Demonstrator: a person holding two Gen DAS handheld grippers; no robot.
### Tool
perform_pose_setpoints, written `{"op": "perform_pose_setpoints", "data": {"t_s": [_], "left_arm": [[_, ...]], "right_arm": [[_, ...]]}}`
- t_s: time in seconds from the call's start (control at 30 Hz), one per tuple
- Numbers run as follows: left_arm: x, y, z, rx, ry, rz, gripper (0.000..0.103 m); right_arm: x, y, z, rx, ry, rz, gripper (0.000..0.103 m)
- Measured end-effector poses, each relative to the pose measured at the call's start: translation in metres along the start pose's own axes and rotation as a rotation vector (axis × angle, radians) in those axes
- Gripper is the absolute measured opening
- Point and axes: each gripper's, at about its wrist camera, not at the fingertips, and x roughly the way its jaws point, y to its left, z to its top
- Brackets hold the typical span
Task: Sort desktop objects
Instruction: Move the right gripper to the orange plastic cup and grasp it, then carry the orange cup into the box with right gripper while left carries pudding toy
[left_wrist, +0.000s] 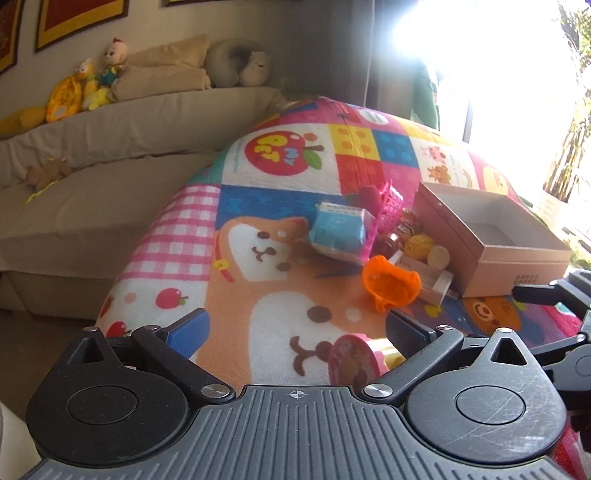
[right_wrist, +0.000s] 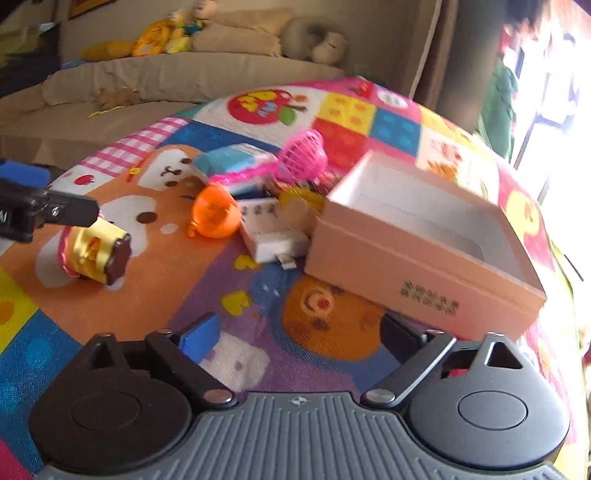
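A pile of small toys lies on the colourful mat beside an open pink cardboard box, which is empty. The pile holds an orange toy cup, a blue packet, a pink basket and a white charger. My left gripper is open; a pink and yellow toy roll lies on the mat by its right finger, not pinched. Low in front of the box, my right gripper is open with nothing between its fingers.
A beige sofa with plush toys runs along the back left. A bright window glares at the right. The mat drops off at its left edge. A yellow ball sits among the toys.
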Motion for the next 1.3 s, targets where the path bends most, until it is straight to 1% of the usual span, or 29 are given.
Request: {"op": "perform_pose_setpoints", "data": {"t_s": [0.03,0.1,0.17,0.23,0.27,0.37,0.4,0.43,0.53,0.63,0.7,0.77,0.83,0.9,0.97,1.03,1.1,1.2,1.27,1.3], "left_arm": [[-0.002,0.006,0.002,-0.018,-0.008,0.002,0.103],[-0.006,0.016,0.005,-0.04,-0.02,0.013,0.103],[-0.007,0.024,0.004,-0.044,-0.02,0.026,0.103],[-0.007,0.029,0.001,-0.047,-0.008,0.03,0.103],[-0.006,0.032,-0.002,-0.049,0.0,0.031,0.103],[-0.004,0.037,-0.009,-0.059,0.025,0.028,0.103],[-0.004,0.038,-0.01,-0.062,0.031,0.022,0.103],[-0.004,0.038,-0.012,-0.062,0.038,0.01,0.103],[-0.002,0.03,-0.017,-0.039,0.066,-0.053,0.103],[0.003,0.012,-0.024,0.003,0.099,-0.114,0.103],[0.006,-0.004,-0.028,0.025,0.118,-0.143,0.103],[0.007,-0.018,-0.031,0.046,0.123,-0.189,0.103],[0.005,-0.032,-0.032,0.077,0.115,-0.231,0.103],[0.005,-0.047,-0.032,0.109,0.117,-0.25,0.103],[0.007,-0.058,-0.034,0.137,0.131,-0.237,0.103],[0.008,-0.066,-0.038,0.154,0.133,-0.188,0.103],[0.01,-0.07,-0.04,0.151,0.128,-0.128,0.103],[0.016,-0.073,-0.041,0.155,0.116,-0.078,0.103],[0.021,-0.073,-0.042,0.145,0.125,-0.054,0.103],[0.022,-0.072,-0.042,0.143,0.129,-0.046,0.101]], "right_arm": [[0.001,0.01,0.007,-0.048,-0.026,0.005,0.07],[0.009,0.028,0.023,-0.104,-0.062,0.028,0.057],[0.022,0.039,0.037,-0.118,-0.088,0.052,0.056],[0.04,0.047,0.052,-0.11,-0.102,0.048,0.056],[0.049,0.05,0.058,-0.103,-0.096,0.056,0.056],[0.074,0.054,0.069,-0.086,-0.04,0.094,0.057],[0.078,0.055,0.07,-0.082,-0.022,0.099,0.055],[0.08,0.055,0.07,-0.077,-0.007,0.101,0.047],[0.064,0.047,0.066,-0.048,-0.012,0.132,0.046],[0.03,0.03,0.052,-0.019,-0.038,0.149,0.046],[0.008,0.014,0.039,0.019,-0.032,0.15,0.046],[-0.01,-0.004,0.023,0.061,-0.022,0.134,0.046],[-0.025,-0.02,0.006,0.096,-0.011,0.094,0.046],[-0.034,-0.034,-0.01,0.129,0.002,0.055,0.046],[-0.038,-0.047,-0.023,0.178,0.024,0.032,0.046],[-0.04,-0.058,-0.035,0.228,0.039,0.016,0.046],[-0.041,-0.063,-0.042,0.26,0.041,0.002,0.047],[-0.042,-0.063,-0.048,0.259,0.023,0.005,0.047],[-0.04,-0.061,-0.049,0.251,0.024,0.004,0.048],[-0.038,-0.06,-0.048,0.247,0.028,0.003,0.051]]}}
